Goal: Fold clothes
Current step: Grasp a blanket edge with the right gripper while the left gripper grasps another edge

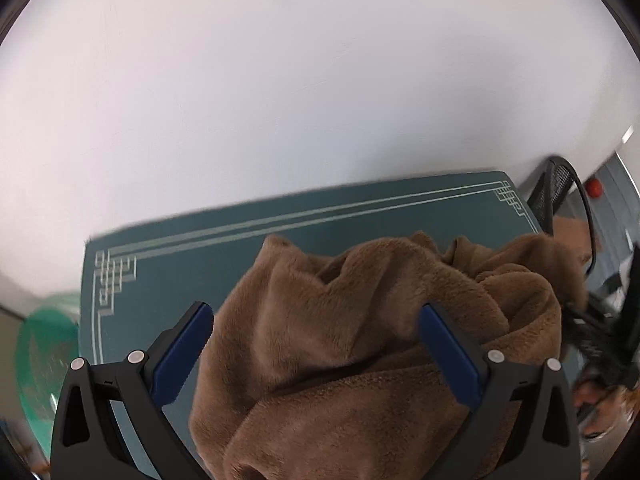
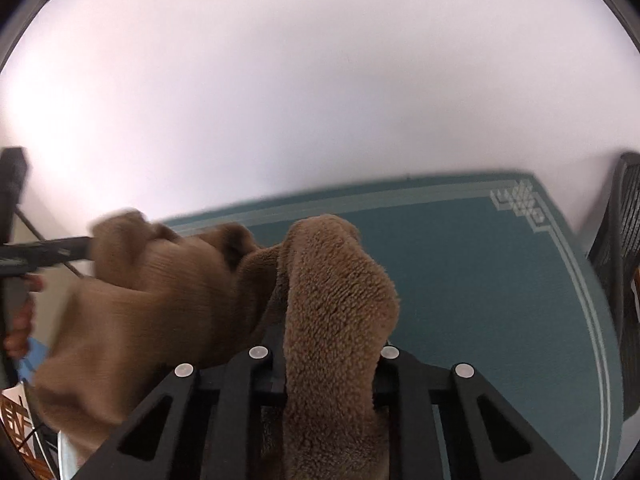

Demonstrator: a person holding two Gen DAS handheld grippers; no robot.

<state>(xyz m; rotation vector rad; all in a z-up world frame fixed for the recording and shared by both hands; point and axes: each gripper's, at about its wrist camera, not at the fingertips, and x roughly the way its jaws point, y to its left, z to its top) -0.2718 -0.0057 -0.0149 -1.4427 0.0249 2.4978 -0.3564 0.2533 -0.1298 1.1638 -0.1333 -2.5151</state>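
Brown fleece garment bunched on a teal mat, one gripper clamping it, the other standing wide.

Left wrist view: left gripper (image 1: pixel 316 320) is hanging with jaws spread wide, blue pads (image 1: pixel 182 354) gripping nothing; the brown fleece garment (image 1: pixel 360 340) is lying crumpled between and beyond them on the teal mat (image 1: pixel 168 280) with its pale line border. A black mesh chair (image 1: pixel 556 188) is standing at far right.

Right wrist view: right gripper (image 2: pixel 328 360) is sitting nearly closed, pinching a fold of the fleece (image 2: pixel 336 300), which is rising off the mat (image 2: pixel 480 280). At left, blurred, a hand (image 2: pixel 20 320) is holding the other gripper.
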